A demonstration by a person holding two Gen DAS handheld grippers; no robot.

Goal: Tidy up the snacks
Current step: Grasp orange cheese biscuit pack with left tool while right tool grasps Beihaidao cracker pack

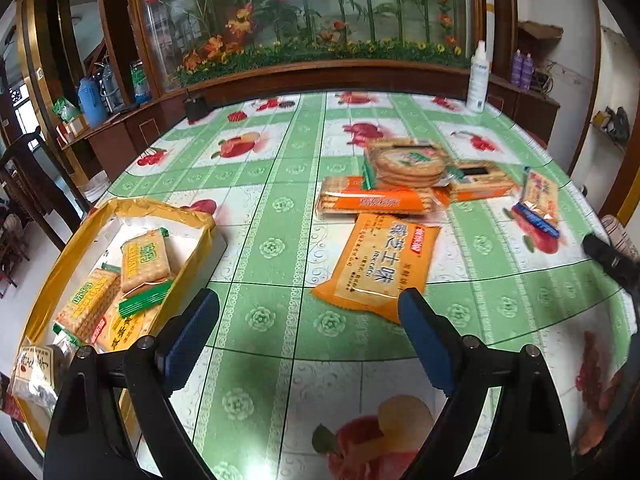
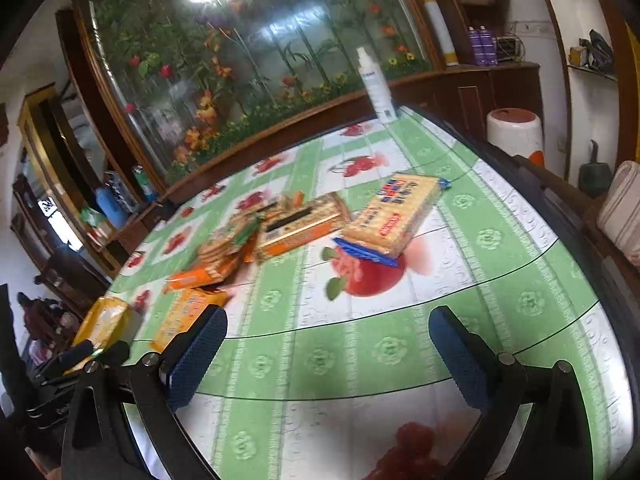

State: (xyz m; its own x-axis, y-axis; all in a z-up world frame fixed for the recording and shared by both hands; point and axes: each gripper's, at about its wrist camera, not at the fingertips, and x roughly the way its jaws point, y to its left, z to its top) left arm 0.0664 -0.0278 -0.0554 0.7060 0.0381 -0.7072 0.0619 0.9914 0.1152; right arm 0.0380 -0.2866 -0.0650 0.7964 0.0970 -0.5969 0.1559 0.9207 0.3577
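An orange cheese-cracker packet (image 1: pixel 376 266) lies flat on the fruit-print tablecloth (image 1: pixel 280 320), its near corner just ahead of the left gripper (image 1: pixel 308 312), whose blue-padded jaws stand wide open and empty above the cloth. Behind the packet sits a loose pile: a long orange cracker sleeve (image 1: pixel 374 201), a round-biscuit pack (image 1: pixel 408 160) on top of it, and a boxed snack (image 1: pixel 480 180) beside them. A blue-ended cracker pack (image 2: pixel 390 216) rests apart to the right, nearest the right gripper (image 2: pixel 326 344), also open and holding nothing. The yellow-rimmed tray (image 1: pixel 60 256) at the table's left edge already holds several green-labelled packs (image 1: pixel 146 258). The likely next step is lifting the flat orange packet: best pinched lightly across its narrow width, as the crackers may break; motion blur leaves its exact edge uncertain. A white spray bottle (image 1: pixel 478 78) stands at the far edge.
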